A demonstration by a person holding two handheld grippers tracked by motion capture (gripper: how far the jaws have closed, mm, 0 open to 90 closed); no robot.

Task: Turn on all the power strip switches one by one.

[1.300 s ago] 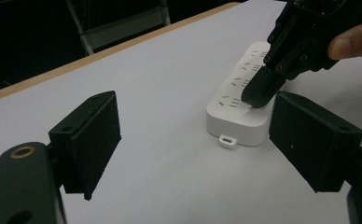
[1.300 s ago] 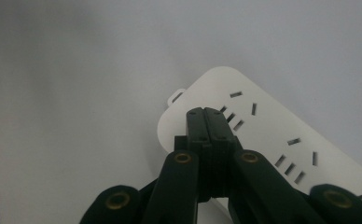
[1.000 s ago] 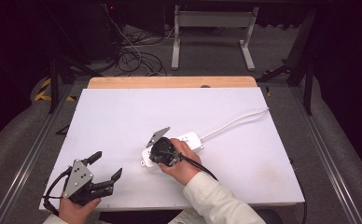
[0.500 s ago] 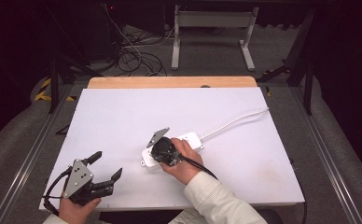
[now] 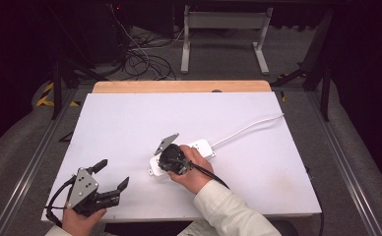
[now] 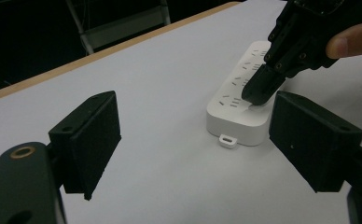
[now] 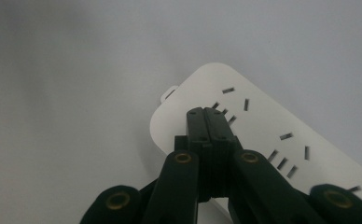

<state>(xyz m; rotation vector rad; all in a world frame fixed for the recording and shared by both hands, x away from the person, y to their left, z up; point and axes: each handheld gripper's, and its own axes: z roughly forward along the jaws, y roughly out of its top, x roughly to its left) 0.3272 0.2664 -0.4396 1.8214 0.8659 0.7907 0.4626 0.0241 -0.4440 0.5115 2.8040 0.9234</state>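
While right hand-held gripper (image 7: 209, 114) presses closed tips onto power strip (image 7: 263, 140) end, left hand-held gripper (image 5: 111, 176) rests open nearby.

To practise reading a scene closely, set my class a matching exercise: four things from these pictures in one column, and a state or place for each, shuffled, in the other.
Things:
1. left gripper
2. right gripper
3. power strip
4. white cable

States or places:
A. jaws shut, tips down on the strip's end
B. runs off toward the table's far right edge
C. jaws open, holding nothing
D. lies flat, no plug in its sockets

Pairs: 1-C, 2-A, 3-D, 4-B
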